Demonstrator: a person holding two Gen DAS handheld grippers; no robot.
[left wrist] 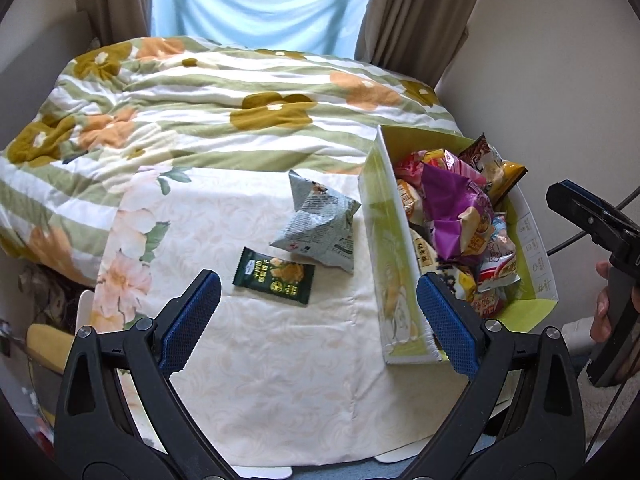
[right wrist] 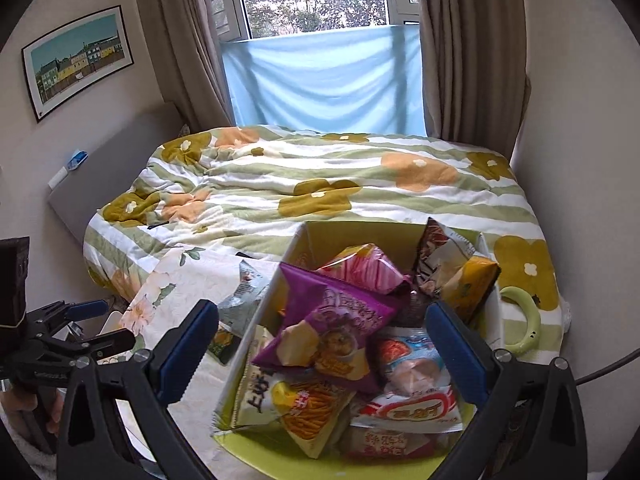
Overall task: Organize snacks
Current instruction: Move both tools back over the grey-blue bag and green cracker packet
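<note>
A green cardboard box (left wrist: 386, 248) full of snack bags stands on the cream cloth at the right; it also shows in the right wrist view (right wrist: 296, 250). A purple chip bag (left wrist: 452, 208) (right wrist: 332, 320) lies on top of the pile. A grey-white snack bag (left wrist: 318, 224) (right wrist: 244, 294) and a small dark green packet (left wrist: 276, 276) (right wrist: 222, 342) lie on the cloth left of the box. My left gripper (left wrist: 318, 320) is open and empty above the cloth, near the green packet. My right gripper (right wrist: 322, 354) is open and empty above the box.
A bed with a floral striped quilt (left wrist: 224, 92) lies behind the cloth. A pale green ring (right wrist: 524, 320) lies on the quilt right of the box. Curtains and a window are beyond. The right gripper shows at the right edge of the left wrist view (left wrist: 592, 216).
</note>
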